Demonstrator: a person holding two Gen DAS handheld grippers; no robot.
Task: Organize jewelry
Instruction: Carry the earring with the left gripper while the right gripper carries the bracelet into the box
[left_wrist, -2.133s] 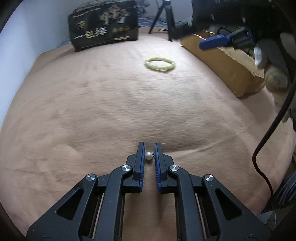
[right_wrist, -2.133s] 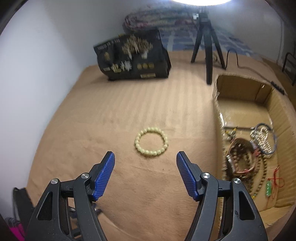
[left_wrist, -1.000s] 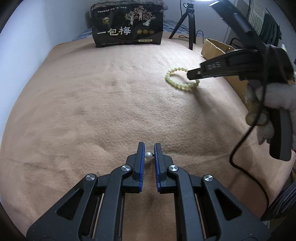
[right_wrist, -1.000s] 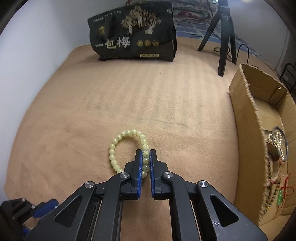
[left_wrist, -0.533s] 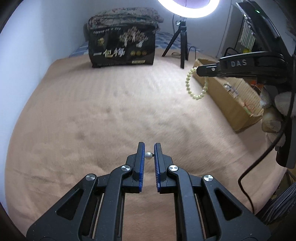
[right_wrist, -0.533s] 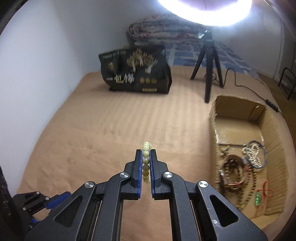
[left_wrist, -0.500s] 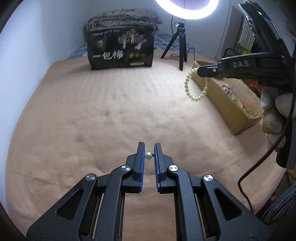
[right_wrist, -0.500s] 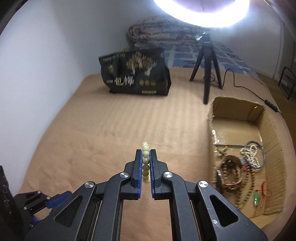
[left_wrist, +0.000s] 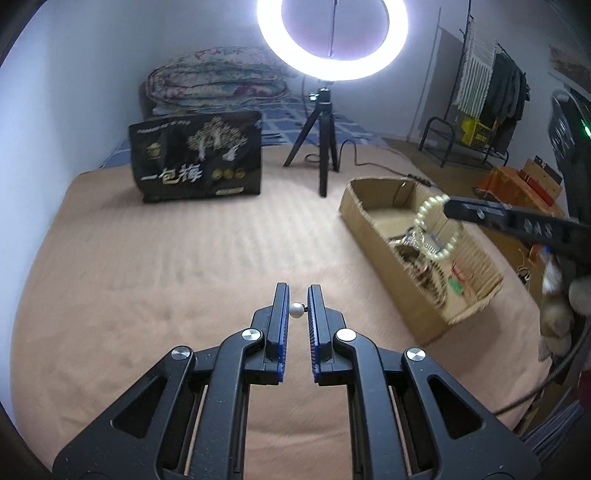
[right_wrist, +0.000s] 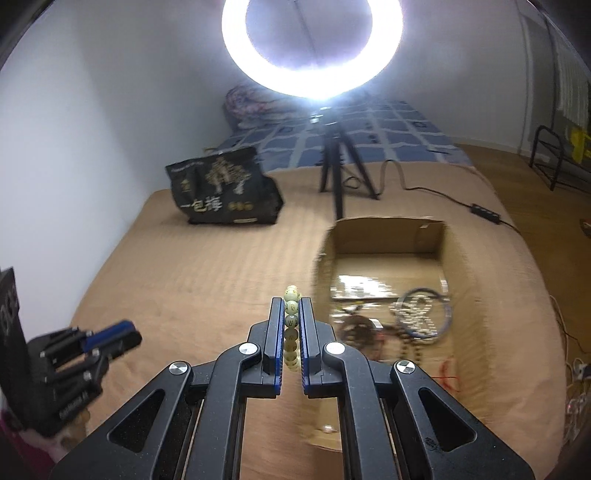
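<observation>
My right gripper (right_wrist: 291, 306) is shut on a pale green bead bracelet (right_wrist: 291, 310). In the left wrist view the bracelet (left_wrist: 436, 230) hangs from the right gripper (left_wrist: 448, 205) in the air above the cardboard box (left_wrist: 373, 232). The box (right_wrist: 388, 236) holds several bead strings and bracelets (right_wrist: 421, 314). My left gripper (left_wrist: 297, 291) is shut on a small white pearl earring (left_wrist: 296, 309) and hovers over the tan blanket (left_wrist: 166, 266), left of the box.
A black printed bag (left_wrist: 195, 162) stands at the back of the blanket. A ring light on a small tripod (left_wrist: 323, 147) stands behind the box, with a cable (right_wrist: 443, 195) trailing right. A clothes rack (left_wrist: 480, 110) is far right.
My right gripper closed on the bracelet, lifted it off the blanket and carried it right, to over the box. My left gripper kept the pearl earring and tilted up.
</observation>
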